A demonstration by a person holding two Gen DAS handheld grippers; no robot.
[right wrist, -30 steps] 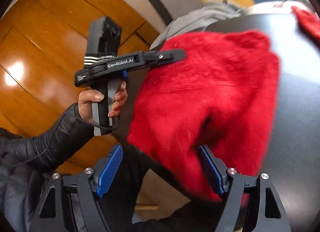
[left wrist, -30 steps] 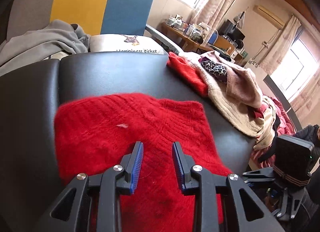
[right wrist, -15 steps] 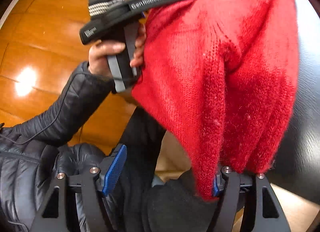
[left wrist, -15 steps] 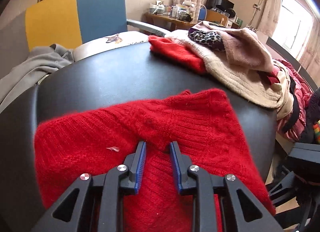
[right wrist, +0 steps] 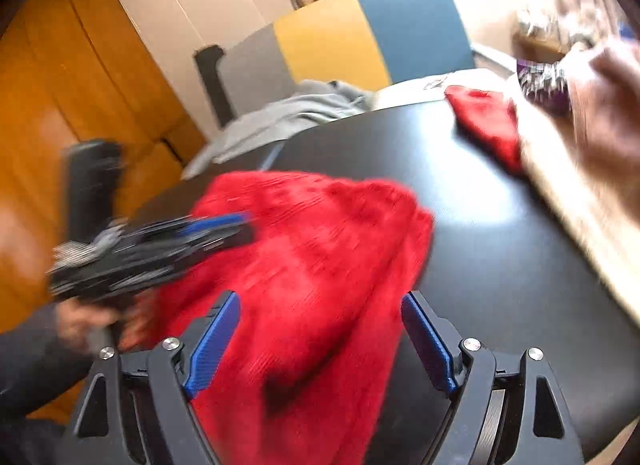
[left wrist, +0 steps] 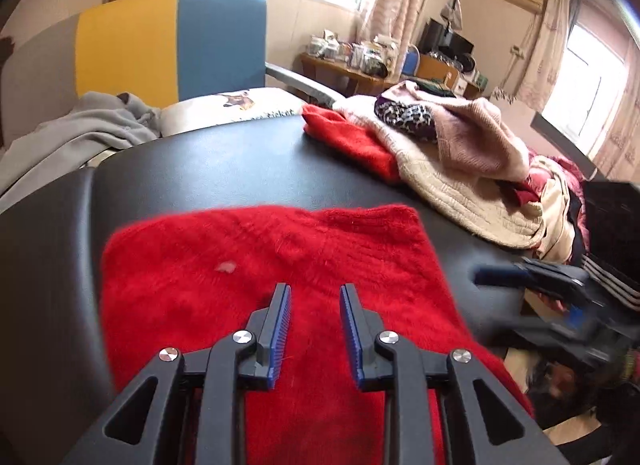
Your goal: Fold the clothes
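Note:
A fuzzy red knit sweater point(left wrist: 256, 269) lies folded on the black table point(left wrist: 224, 169), its near part hanging over the front edge. It also shows in the right wrist view point(right wrist: 320, 249). My left gripper point(left wrist: 314, 325) hovers just above the sweater's near half, jaws open a little and empty. My right gripper point(right wrist: 320, 337) is wide open over the sweater's near edge, holding nothing. The left gripper point(right wrist: 224, 225) shows blurred at the sweater's left side in the right wrist view. The right gripper point(left wrist: 532, 273) shows blurred at the right in the left wrist view.
A pile of clothes point(left wrist: 452, 145), red, beige, pink and leopard print, lies on the table's far right. A grey garment point(left wrist: 80, 133) lies on the yellow and blue chair point(left wrist: 172, 49) behind the table. Wooden floor point(right wrist: 60, 105) lies to the left.
My left gripper let go of the sweater and opened slightly. My right gripper swung up from under the hanging edge to look across the table. The sweater now lies flatter.

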